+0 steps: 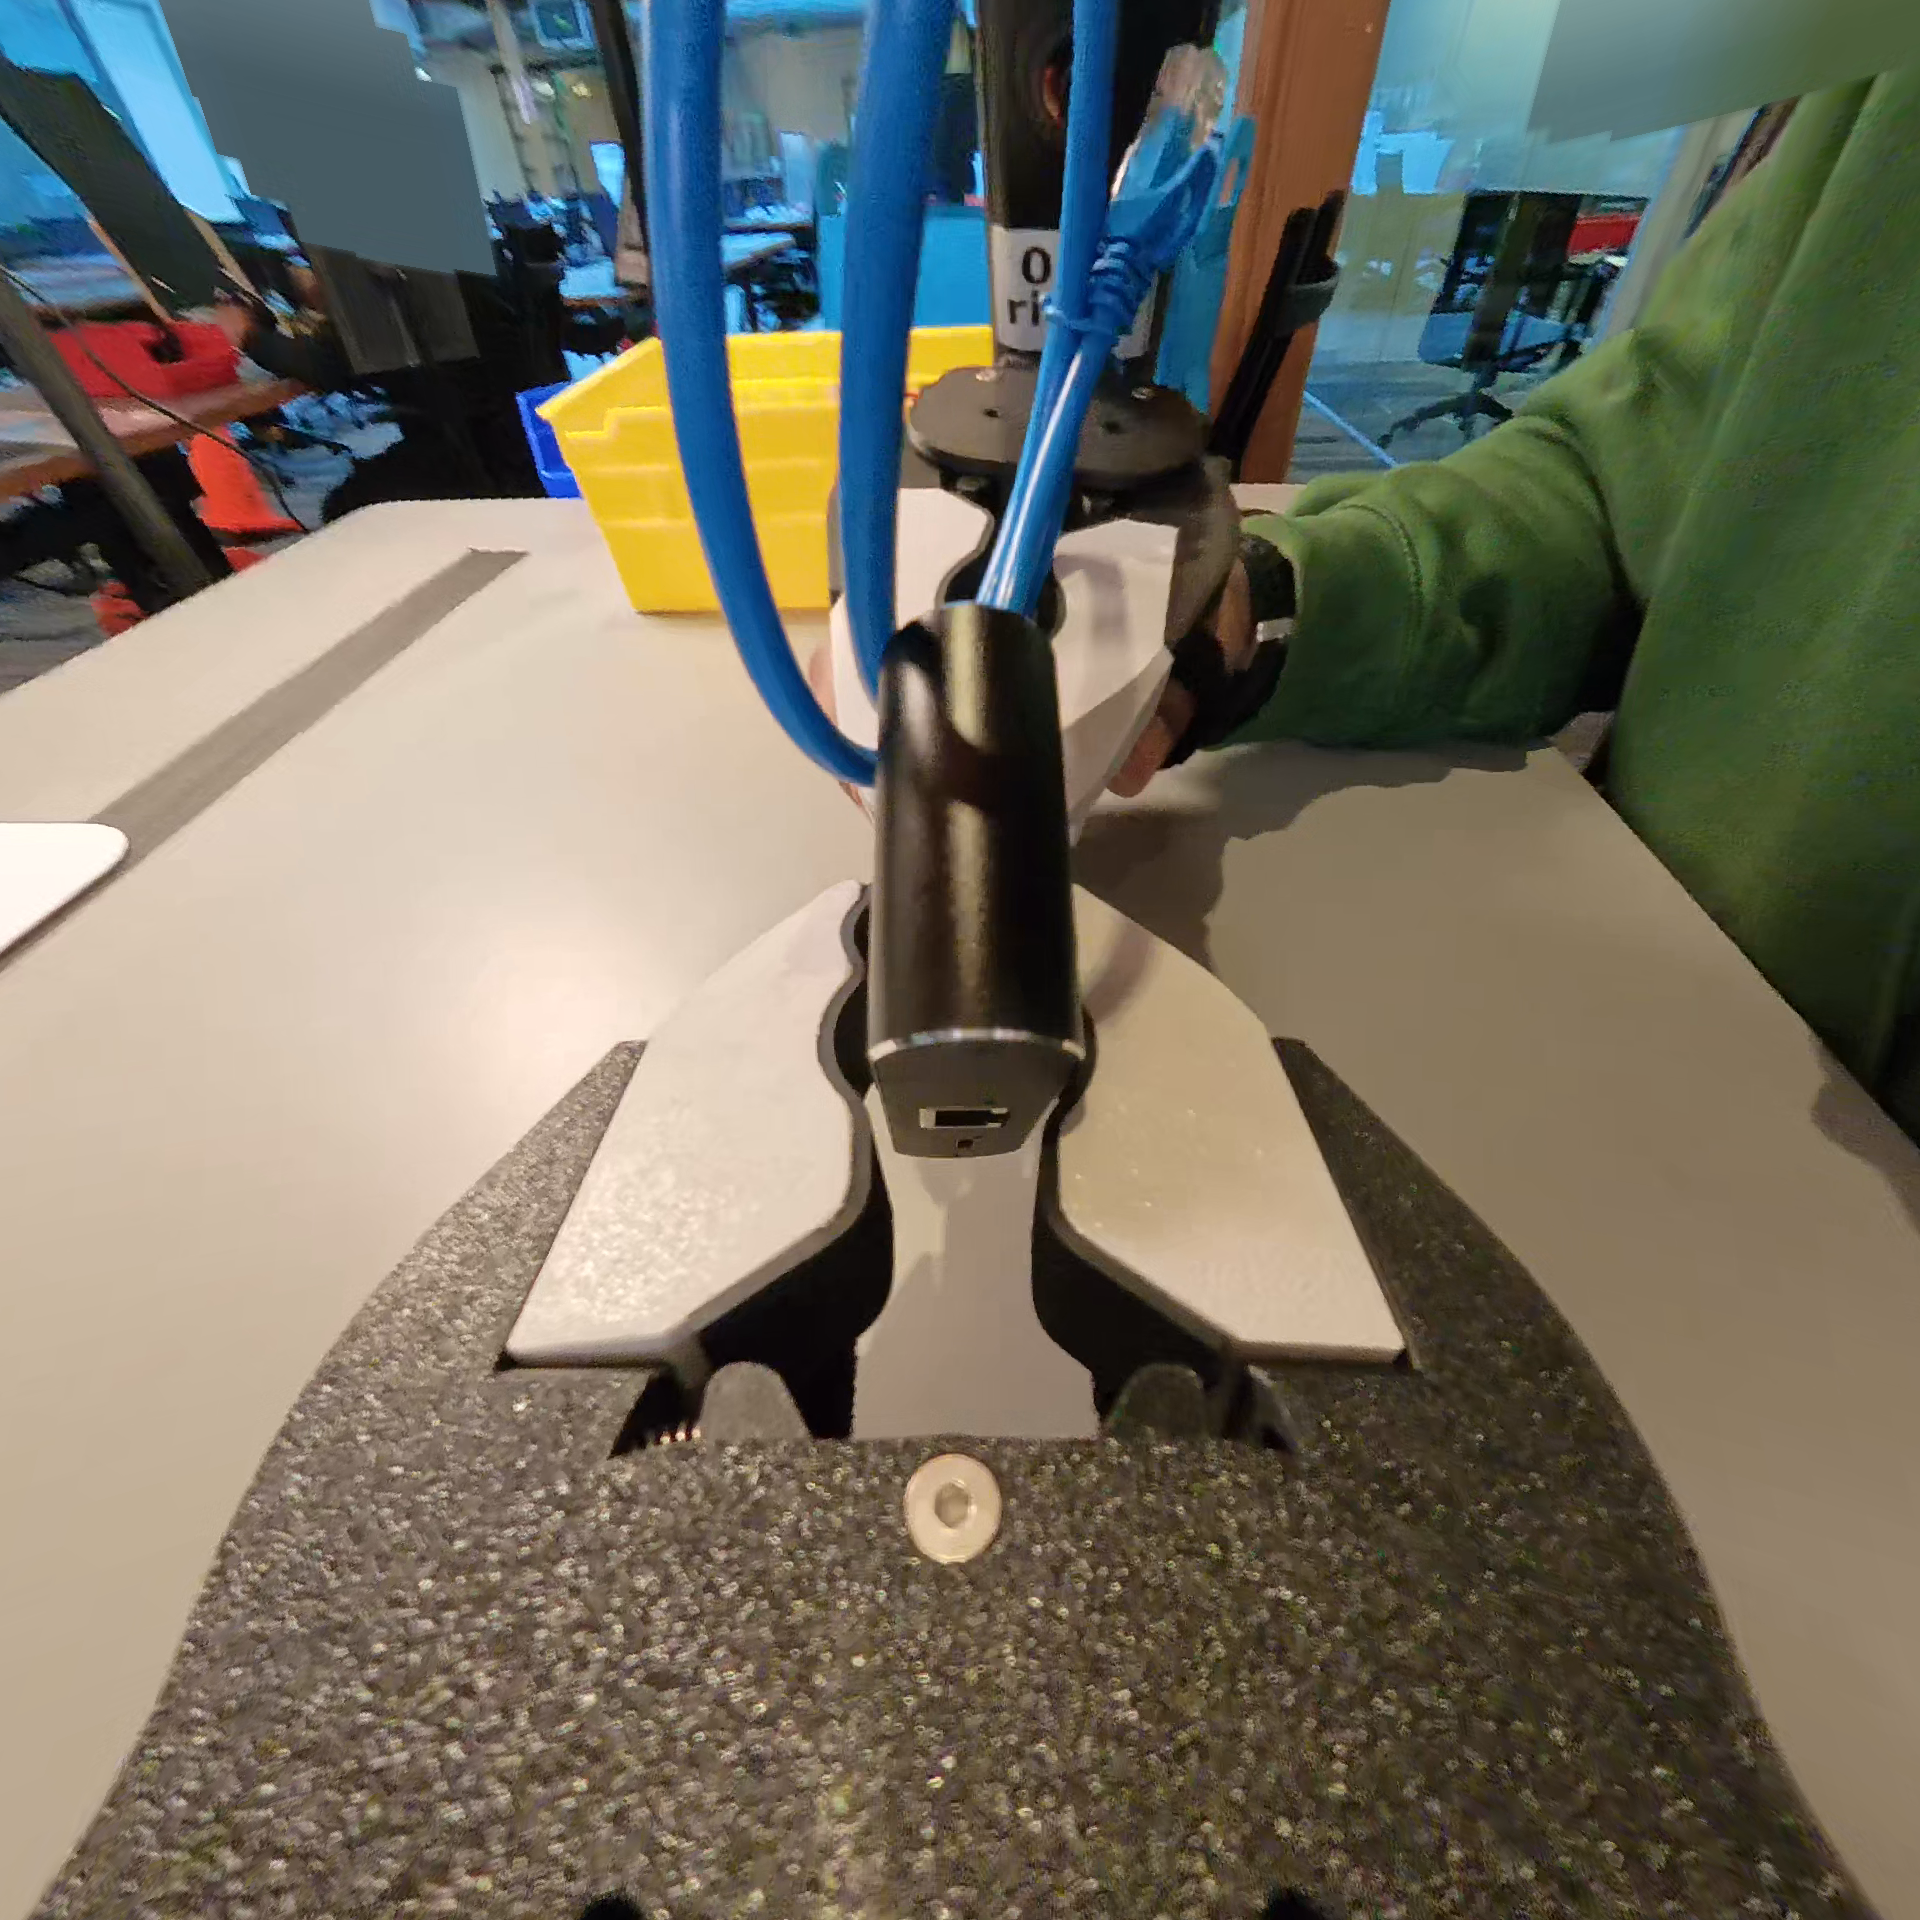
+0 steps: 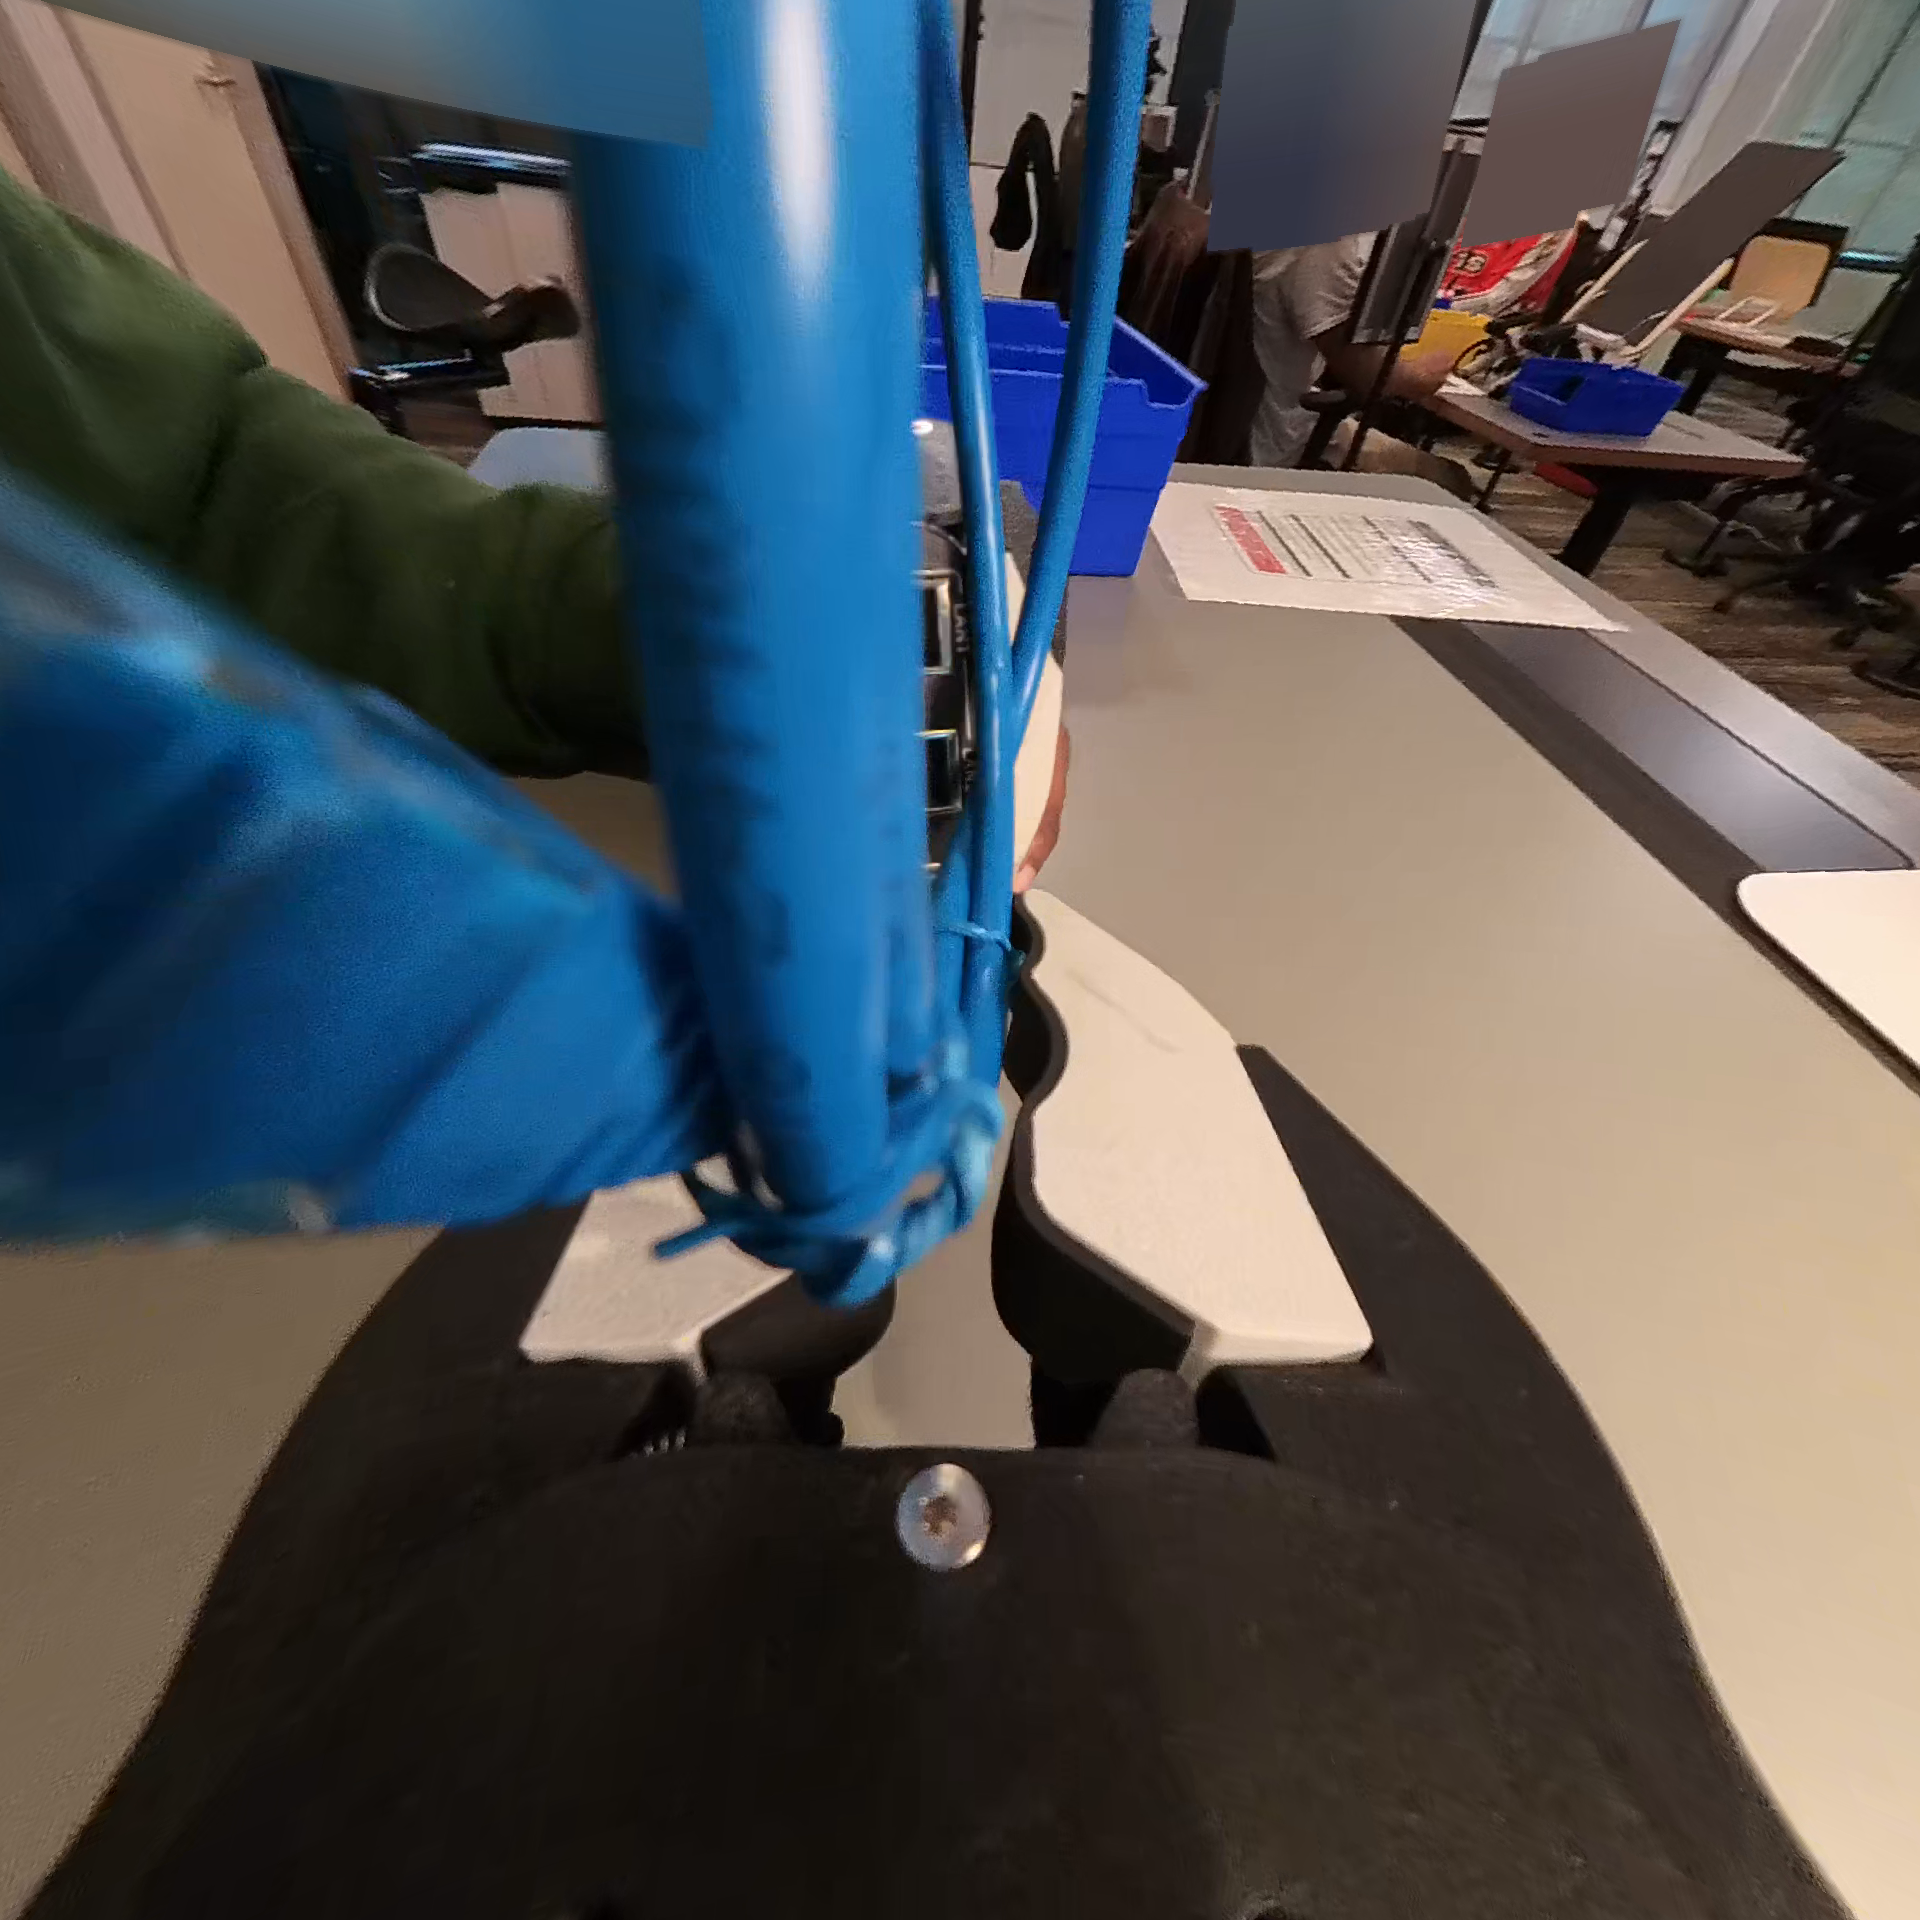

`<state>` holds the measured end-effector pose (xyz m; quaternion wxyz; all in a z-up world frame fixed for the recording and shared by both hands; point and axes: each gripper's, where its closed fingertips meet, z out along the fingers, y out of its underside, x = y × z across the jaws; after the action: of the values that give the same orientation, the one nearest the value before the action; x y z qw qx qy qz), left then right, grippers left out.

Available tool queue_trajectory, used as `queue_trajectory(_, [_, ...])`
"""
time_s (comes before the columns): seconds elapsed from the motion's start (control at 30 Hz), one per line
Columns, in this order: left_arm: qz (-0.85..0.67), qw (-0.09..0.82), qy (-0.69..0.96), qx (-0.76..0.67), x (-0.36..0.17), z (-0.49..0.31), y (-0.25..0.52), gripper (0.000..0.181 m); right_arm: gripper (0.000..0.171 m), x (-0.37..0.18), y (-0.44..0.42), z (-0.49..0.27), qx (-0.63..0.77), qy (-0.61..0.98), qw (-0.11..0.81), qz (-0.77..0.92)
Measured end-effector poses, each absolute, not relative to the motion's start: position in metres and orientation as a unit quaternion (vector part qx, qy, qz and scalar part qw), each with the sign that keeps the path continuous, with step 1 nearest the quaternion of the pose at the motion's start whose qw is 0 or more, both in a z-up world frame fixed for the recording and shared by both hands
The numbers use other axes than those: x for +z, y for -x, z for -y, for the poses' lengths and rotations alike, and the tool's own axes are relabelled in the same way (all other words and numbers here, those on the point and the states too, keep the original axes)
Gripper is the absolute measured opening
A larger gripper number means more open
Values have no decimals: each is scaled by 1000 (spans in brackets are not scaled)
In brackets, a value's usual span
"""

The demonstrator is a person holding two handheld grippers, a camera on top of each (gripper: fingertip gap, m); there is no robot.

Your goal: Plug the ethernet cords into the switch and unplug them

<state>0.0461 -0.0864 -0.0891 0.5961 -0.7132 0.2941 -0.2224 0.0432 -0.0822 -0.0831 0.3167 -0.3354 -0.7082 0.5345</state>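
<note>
Two claws face each other above the worktop [image 1: 416, 831]: my left claw [image 1: 966, 997] clamps the rigid black switch [image 1: 971, 852]; my right claw [image 2: 935, 1122] pinches the springy blue ethernet cords [image 2: 769, 623], best gripped behind the brittle plug [image 1: 1169, 197].

White label [image 1: 1039, 291] on black post behind blue cords: partly hidden print. Laminated sheet [image 2: 1371, 556] on bench, red heading over black lines, too blurred to read. Small port markings on switch [image 2: 948, 665], half hidden by cords. Red cloth [image 2: 1496, 272] far back, white lettering, illegible.
</note>
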Motion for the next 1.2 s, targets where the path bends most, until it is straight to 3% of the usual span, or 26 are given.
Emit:
queue_trajectory(0.67, [-287, 648, 687, -162, -79, 81, -41, 29, 16, -66, -39, 76, 530, 358, 378, 669])
queue_trajectory(0.93, [-390, 634, 665, -60, -92, 88, -46, 29, 13, -77, -51, 88, 528, 319, 299, 728])
queue_trajectory(1.2, [-425, 637, 633, 111, -85, 84, -41, 30, 12, -74, -53, 83, 447, 282, 396, 751])
